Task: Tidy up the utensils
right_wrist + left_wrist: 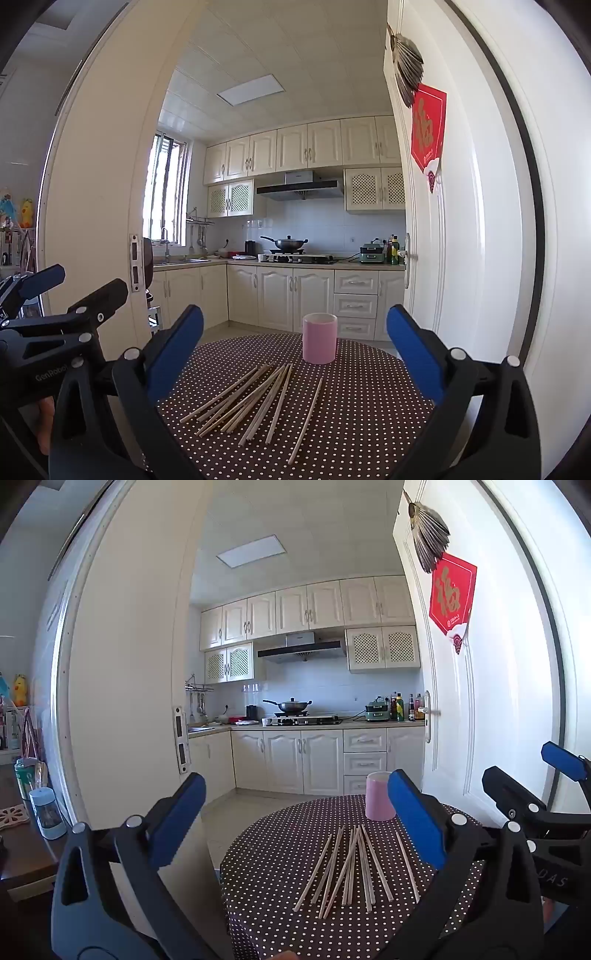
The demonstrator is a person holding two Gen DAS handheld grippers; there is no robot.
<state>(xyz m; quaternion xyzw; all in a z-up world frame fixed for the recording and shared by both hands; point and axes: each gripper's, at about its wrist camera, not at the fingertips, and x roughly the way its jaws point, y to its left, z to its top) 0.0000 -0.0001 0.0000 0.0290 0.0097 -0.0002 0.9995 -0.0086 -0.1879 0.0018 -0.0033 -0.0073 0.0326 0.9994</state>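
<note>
Several wooden chopsticks (351, 871) lie loose in a fan on a round table with a dark polka-dot cloth (266, 904); they also show in the right wrist view (258, 402). A pink cup (378, 797) stands upright behind them near the table's far edge, also in the right wrist view (319, 338). My left gripper (295, 819) is open and empty, held above the table's near left side. My right gripper (295, 350) is open and empty, above the near edge, facing the chopsticks and cup. Each gripper shows in the other's view, the right gripper (546, 794) and the left gripper (66, 295).
An open white door (480, 701) with a red paper decoration (452, 598) stands right of the table. A doorway behind leads into a kitchen with cabinets and a stove (306, 720). A dark side table with a blue bottle (48, 812) is at the left.
</note>
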